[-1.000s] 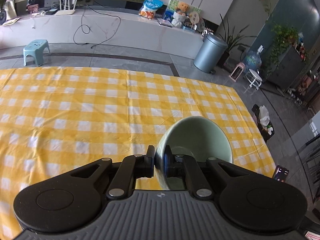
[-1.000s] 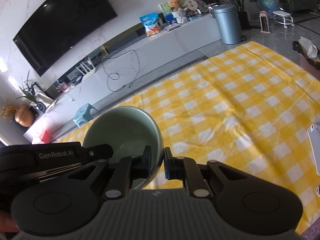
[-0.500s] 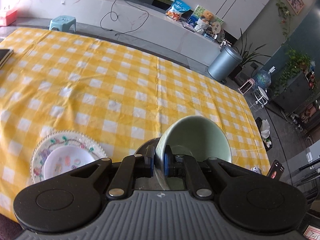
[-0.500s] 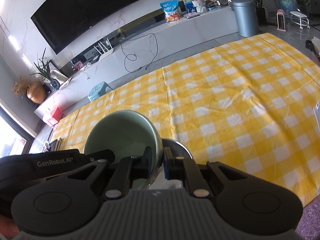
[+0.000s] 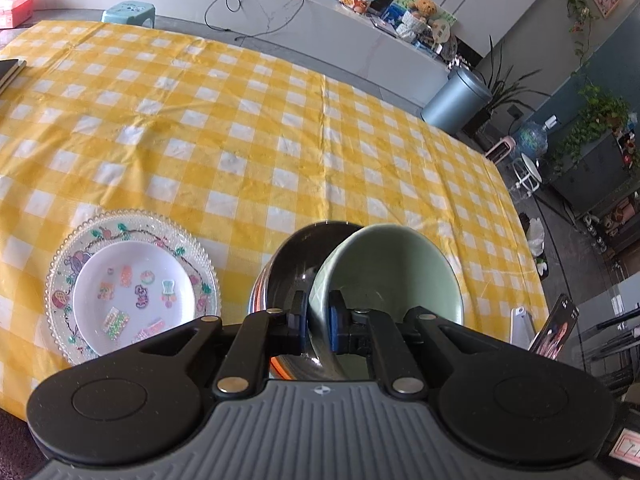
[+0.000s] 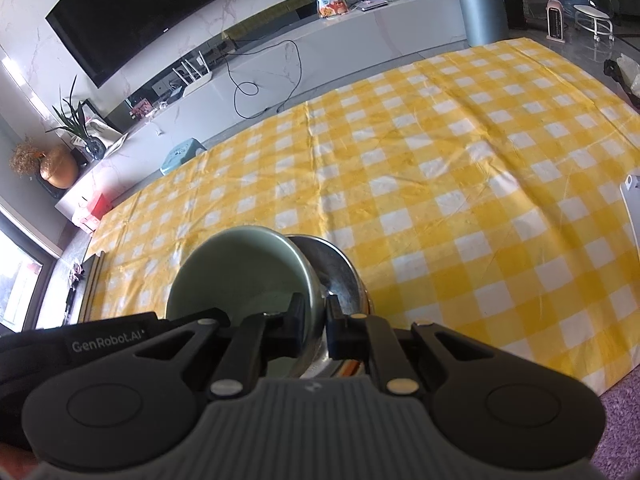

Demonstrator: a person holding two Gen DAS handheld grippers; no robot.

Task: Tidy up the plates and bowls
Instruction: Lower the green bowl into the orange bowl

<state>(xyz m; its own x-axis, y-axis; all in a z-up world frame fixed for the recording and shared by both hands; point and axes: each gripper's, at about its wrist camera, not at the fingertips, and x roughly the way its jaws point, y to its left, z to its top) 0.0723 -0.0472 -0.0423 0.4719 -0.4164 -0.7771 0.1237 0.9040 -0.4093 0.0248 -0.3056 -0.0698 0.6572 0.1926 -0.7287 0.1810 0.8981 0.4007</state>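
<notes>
Both grippers are shut on the rim of one pale green bowl (image 5: 394, 276), which also shows in the right wrist view (image 6: 240, 276). My left gripper (image 5: 318, 322) pinches its left rim; my right gripper (image 6: 316, 320) pinches its right rim. The bowl hangs tilted just above a shiny steel bowl (image 5: 296, 268) on the yellow checked tablecloth (image 5: 280, 132), also in the right wrist view (image 6: 340, 276). To the left lies a clear glass plate (image 5: 68, 248) with a small white decorated plate (image 5: 132, 292) stacked on it.
A phone (image 5: 556, 328) stands off the table's right edge. A white flat object (image 6: 632, 208) lies at the table's right edge. A dark book (image 5: 10, 72) sits at the far left. A TV wall, low shelf and a bin (image 5: 456, 98) are beyond.
Both grippers carried the green bowl back and down toward the near table edge. The steel bowl and the stacked plates came into view beneath and to the left.
</notes>
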